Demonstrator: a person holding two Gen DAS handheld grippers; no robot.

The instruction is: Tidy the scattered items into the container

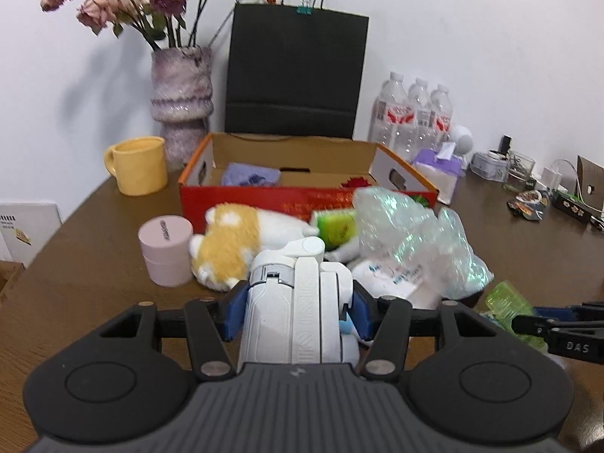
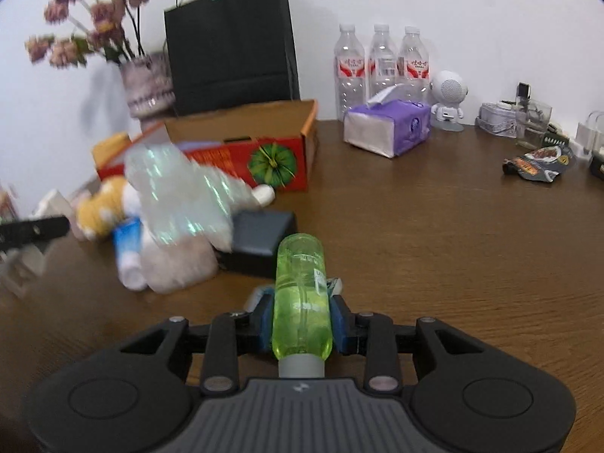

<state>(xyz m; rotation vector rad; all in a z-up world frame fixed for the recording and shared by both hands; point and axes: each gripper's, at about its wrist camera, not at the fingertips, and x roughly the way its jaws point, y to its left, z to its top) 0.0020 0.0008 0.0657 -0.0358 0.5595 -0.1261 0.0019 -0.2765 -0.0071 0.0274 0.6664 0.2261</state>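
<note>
Two grippers over a table: left gripper clamps one white device; right gripper clamps one green bottle. One red box behind the clutter; three water bottles beyond.

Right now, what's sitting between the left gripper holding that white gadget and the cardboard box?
In the left wrist view, a plush toy and a crinkled plastic bag lie between the left gripper and the cardboard box.
</note>
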